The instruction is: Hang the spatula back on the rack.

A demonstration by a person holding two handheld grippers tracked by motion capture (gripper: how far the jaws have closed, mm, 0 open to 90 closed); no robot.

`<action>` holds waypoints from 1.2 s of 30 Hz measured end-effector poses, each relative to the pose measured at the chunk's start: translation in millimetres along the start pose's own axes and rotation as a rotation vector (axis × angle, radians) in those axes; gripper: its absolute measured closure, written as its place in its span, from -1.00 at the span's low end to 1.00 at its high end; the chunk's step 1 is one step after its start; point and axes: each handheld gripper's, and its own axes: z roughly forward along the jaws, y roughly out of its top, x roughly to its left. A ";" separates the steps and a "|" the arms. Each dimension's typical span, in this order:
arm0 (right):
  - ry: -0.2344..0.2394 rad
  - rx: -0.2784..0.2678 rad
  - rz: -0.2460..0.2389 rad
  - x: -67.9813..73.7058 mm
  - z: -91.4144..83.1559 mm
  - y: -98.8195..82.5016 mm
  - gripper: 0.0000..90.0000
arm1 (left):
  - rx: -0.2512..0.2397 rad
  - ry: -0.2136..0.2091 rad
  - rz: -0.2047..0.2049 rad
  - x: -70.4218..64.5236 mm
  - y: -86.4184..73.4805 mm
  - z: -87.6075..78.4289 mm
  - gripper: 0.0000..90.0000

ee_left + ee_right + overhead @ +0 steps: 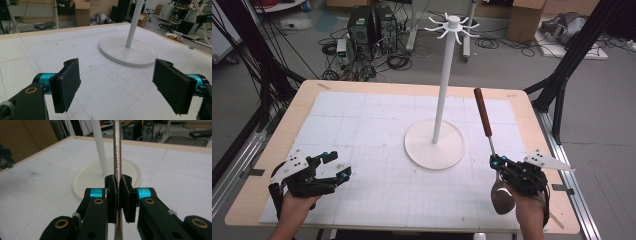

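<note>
My right tongs (498,161) are clamped on the metal shank of a spoon (490,145); in the right gripper view the pads (125,195) pinch the shank (116,150) tight, nothing between them but steel; spoon's bowl (502,197) sits back toward my right hand (530,210), its brown handle (482,111) points up and away, toward the far side of the bench (277,145); spoon is lifted off the white mat (362,130), near the bench's right edge. My left tongs (334,167) are spread wide with nothing in them; in the left gripper view both pads (66,83) hang over bare gridded mat (105,85); left hand (297,205) at the near-left corner. Between the two grippers, farther out, a white hook stand (443,85) stands upright on its round base (434,145), mid-bench; hooks (452,25) at the top; spoon handle is just right of the pole, apart from it. Floor beyond has cables and computer towers (372,25).
</note>
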 end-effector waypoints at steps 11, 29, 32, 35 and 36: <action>0.022 -0.089 -0.059 14.7 -18.8 28.2 0.87 | -0.004 0.001 -0.002 1.0 0.0 -0.3 -0.51; 0.081 -0.192 -0.161 47.8 -15.0 83.8 0.87 | -0.007 -0.001 -0.006 1.5 -0.1 -0.9 -0.51; 0.083 -0.198 -0.164 50.0 -11.5 86.9 0.87 | -0.008 -0.001 -0.006 1.7 -0.1 -1.1 -0.51; 0.082 -0.207 -0.161 53.2 -5.2 92.4 0.87 | -0.007 -0.001 -0.007 2.0 -0.1 -1.4 -0.51; 0.082 -0.207 -0.161 53.2 -5.2 92.4 0.87 | -0.008 -0.001 -0.008 2.0 -0.1 -1.5 -0.51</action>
